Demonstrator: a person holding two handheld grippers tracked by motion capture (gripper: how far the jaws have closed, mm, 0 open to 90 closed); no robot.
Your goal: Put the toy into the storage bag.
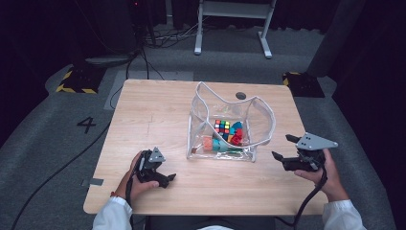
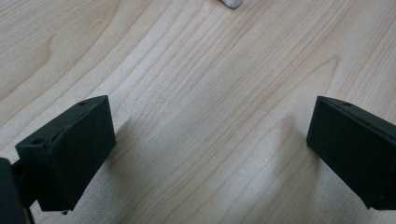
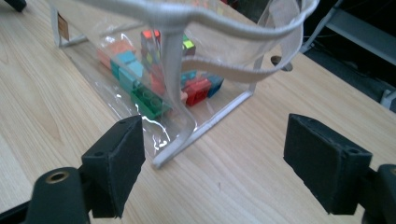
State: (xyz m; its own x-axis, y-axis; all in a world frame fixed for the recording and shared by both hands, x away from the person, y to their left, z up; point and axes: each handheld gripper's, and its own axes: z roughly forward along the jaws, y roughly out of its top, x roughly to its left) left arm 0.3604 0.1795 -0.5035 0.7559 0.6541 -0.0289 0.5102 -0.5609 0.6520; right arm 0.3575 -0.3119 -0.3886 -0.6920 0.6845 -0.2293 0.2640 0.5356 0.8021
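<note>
A clear plastic pouch [image 1: 230, 122] with a white trim stands open on the wooden worktop [image 1: 153, 120], a little right of the middle and toward the person's side. Inside it, on the bottom, lie a puzzle cube [image 1: 221, 126] with small coloured squares and several toy building bricks [image 1: 225, 141] in red, blue, teal, green and orange. In the right gripper view the pouch [image 3: 187, 70] is near, and a green brick [image 3: 149, 103] lies against the clear wall at its closest corner. The white trim [image 3: 177, 18] bends across the top of that view.

The right hand-held gripper [image 1: 283, 148] is just to the right of the pouch, above the worktop, and it points toward the pouch. Its jaws stand wide apart and there is nothing between them. They do not touch the pouch.

The left hand-held gripper [image 1: 167, 178] is near the front left of the pouch, low over the worktop. In the left gripper view its jaws are also wide apart, with bare wood [image 2: 205, 116] between them, and it holds nothing. The person's sleeves [image 1: 112, 215] are white.
</note>
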